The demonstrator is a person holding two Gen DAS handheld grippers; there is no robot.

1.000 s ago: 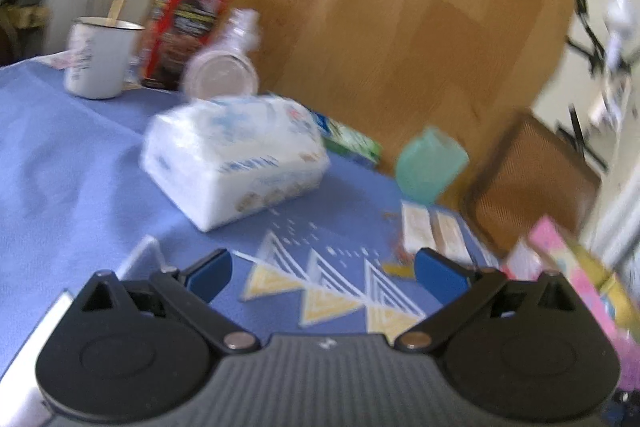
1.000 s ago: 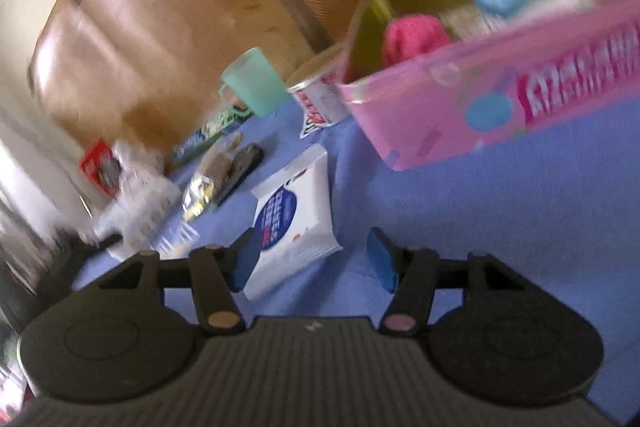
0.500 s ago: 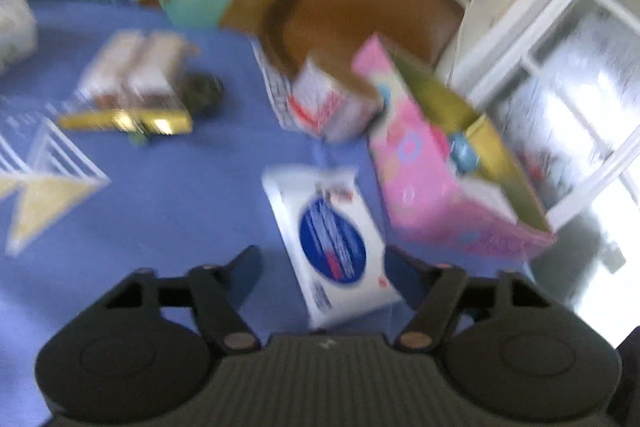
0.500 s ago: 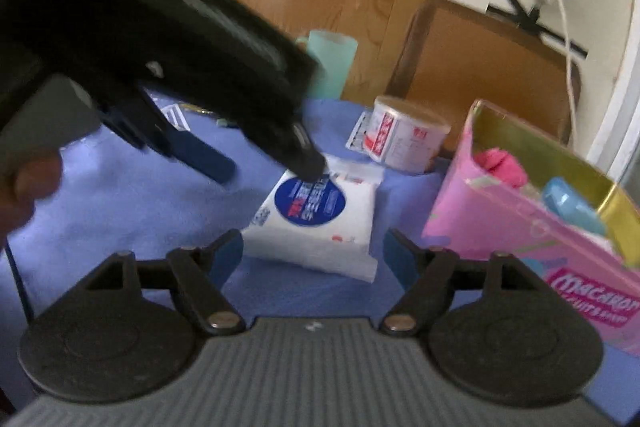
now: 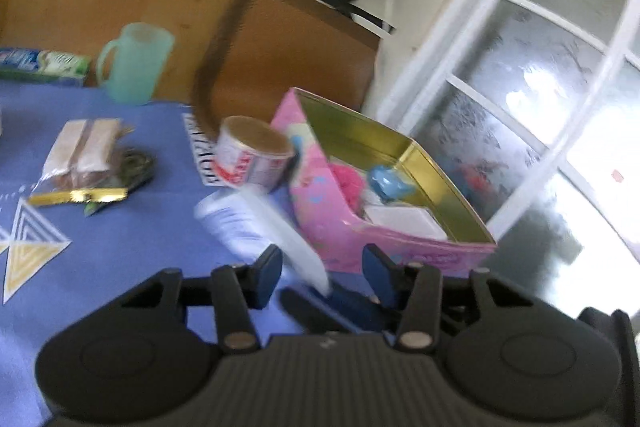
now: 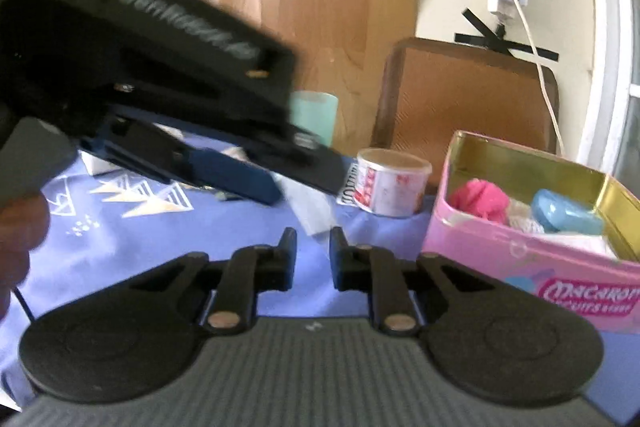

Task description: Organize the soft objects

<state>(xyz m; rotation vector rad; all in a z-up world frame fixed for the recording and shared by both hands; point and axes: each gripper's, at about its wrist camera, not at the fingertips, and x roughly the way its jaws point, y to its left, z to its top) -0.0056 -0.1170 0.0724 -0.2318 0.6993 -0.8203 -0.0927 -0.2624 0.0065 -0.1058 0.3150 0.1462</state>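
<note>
1. Blue patterned tablecloth [image 5: 120, 227] is covering the table, with a brown chair [image 5: 288, 47] and a wood panel standing behind its far edge.
2. A pink tin [image 5: 320, 211] is sitting open on the right, holding a pink fluffy thing [image 6: 478, 201], a blue thing [image 6: 564, 213] and a flat white item.
3. A white wipes pack [image 5: 244, 223], heavily blurred, is lying just left of the tin, with a round tub [image 5: 252, 155] beyond it.
4. The left gripper [image 5: 321, 259] is reaching over the pack. Its jaws have just been closing, and the pack's near end is sitting between the blue pads; whether they are pressing on it cannot be told.
5. The right gripper [image 6: 313, 239] is pointing at the pack's edge. Its jaws have just been closing too and are standing slightly parted, with nothing pinched.
6. A green mug [image 5: 134, 63] and snack packets [image 5: 82, 147] are lying far left.
</note>
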